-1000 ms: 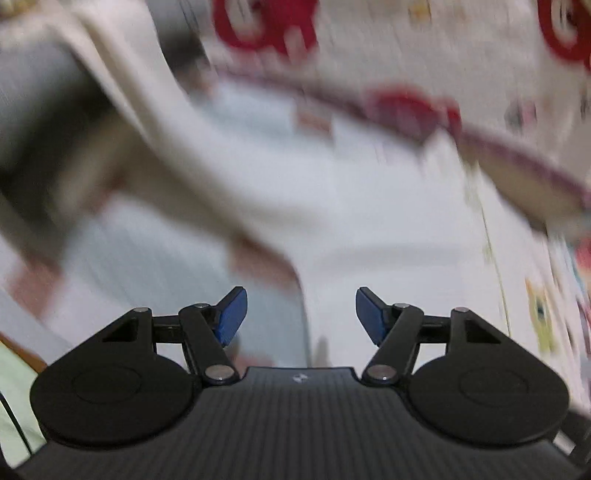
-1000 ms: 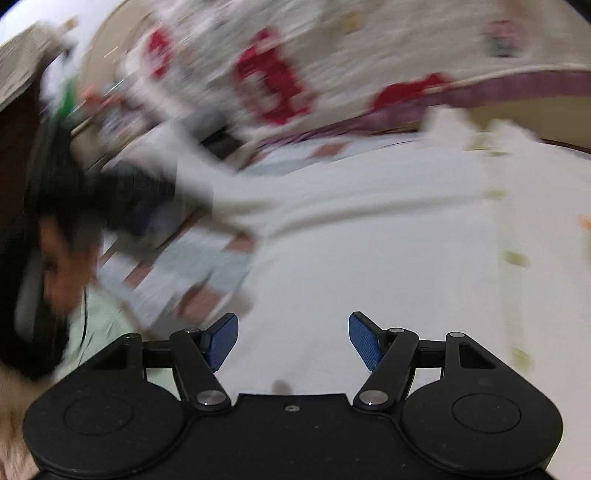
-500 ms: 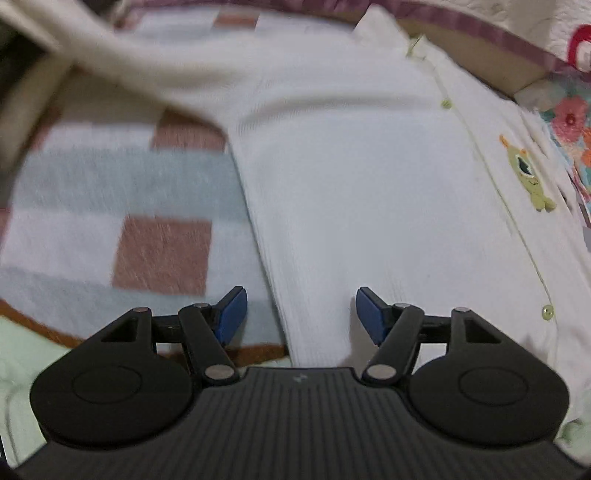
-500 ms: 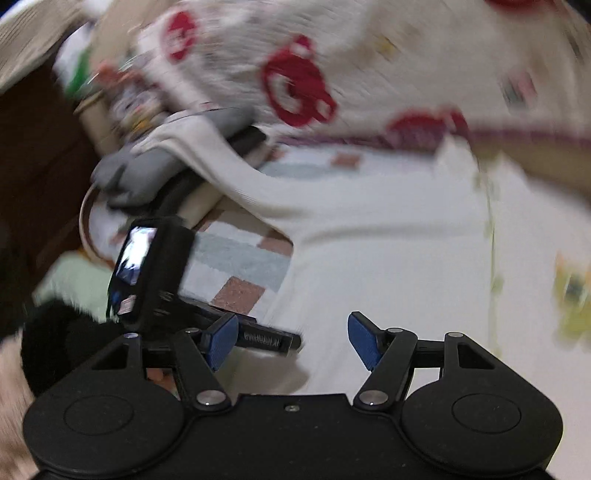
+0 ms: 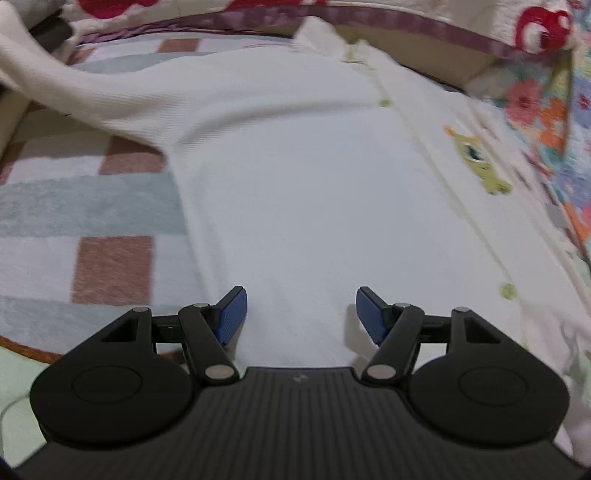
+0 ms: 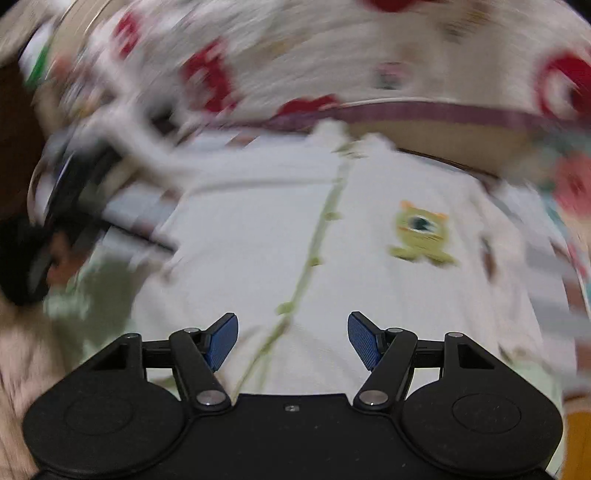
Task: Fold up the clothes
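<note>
A white button-up cardigan [image 5: 306, 177] lies flat, front up, on a checked blanket, with green buttons and a green monster patch [image 5: 476, 162] on its chest. Its sleeve [image 5: 74, 92] stretches away to the upper left. My left gripper [image 5: 298, 314] is open and empty, low over the cardigan's lower left part near the hem. In the blurred right wrist view the cardigan [image 6: 369, 258] and patch [image 6: 419, 236] show too. My right gripper [image 6: 291, 339] is open and empty above the button line near the hem. The left gripper's body [image 6: 92, 206] shows as a dark blur at left.
A checked blanket [image 5: 92, 206] in pink, grey and white lies under the cardigan. A white quilt with red shapes [image 5: 517, 22] and a purple border runs along the far side. Floral fabric [image 5: 554, 122] lies at the right. Dark folded clothes [image 6: 74, 155] sit far left.
Both grippers have swung to the right over the cardigan. The left one now sits over the garment's body, not its side edge; the right one now faces the button line and patch.
</note>
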The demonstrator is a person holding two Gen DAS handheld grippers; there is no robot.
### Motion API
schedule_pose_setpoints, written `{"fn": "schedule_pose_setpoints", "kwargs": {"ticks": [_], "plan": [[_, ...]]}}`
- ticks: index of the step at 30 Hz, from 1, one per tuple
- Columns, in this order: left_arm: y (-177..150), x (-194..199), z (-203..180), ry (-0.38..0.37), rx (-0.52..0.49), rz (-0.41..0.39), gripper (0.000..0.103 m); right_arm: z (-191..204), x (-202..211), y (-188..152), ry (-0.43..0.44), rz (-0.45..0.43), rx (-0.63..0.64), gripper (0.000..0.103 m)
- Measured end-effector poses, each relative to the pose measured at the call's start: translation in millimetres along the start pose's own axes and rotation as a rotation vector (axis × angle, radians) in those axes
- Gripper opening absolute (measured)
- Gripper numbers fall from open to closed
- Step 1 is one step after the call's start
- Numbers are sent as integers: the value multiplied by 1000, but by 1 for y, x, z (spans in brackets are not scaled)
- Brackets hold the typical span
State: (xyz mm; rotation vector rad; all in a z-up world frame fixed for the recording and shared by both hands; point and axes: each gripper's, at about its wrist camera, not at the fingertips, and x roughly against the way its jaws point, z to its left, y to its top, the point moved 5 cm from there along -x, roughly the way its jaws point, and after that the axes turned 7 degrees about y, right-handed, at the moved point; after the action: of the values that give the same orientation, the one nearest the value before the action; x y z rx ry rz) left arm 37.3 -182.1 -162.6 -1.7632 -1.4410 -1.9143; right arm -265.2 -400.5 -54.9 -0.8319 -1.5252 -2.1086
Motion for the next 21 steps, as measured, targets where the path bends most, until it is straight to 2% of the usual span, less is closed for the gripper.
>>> {"fn": "schedule_pose_setpoints", "kwargs": {"ticks": [2, 6, 10, 12, 14, 18, 20, 21], "plan": [[-7, 11, -15, -22, -60, -18, 65, -26, -4, -14, -12, -26, -76, 71], [-43, 27, -55, -10, -248, 51, 67, -55, -23, -42, -8, -30, -96, 70], [-78, 43, -93, 2, -436, 120, 72, -95, -9, -54, -110, -85, -146, 70], [-96, 43, -109, 54, -521, 162, 73, -123, 4, -69, -138, -83, -171, 70], [-99, 33, -109, 103, -467, 176, 73, -149, 17, -87, -154, -78, -205, 68], [-103, 13, -111, 200, -359, 204, 73, -168, 38, -119, -157, -81, -240, 65], [-105, 6, -111, 244, -311, 207, 82, -171, 47, -131, -180, -97, -257, 65], [-104, 6, -112, 259, -300, 188, 82, -173, 50, -136, -179, -107, -271, 65]]}}
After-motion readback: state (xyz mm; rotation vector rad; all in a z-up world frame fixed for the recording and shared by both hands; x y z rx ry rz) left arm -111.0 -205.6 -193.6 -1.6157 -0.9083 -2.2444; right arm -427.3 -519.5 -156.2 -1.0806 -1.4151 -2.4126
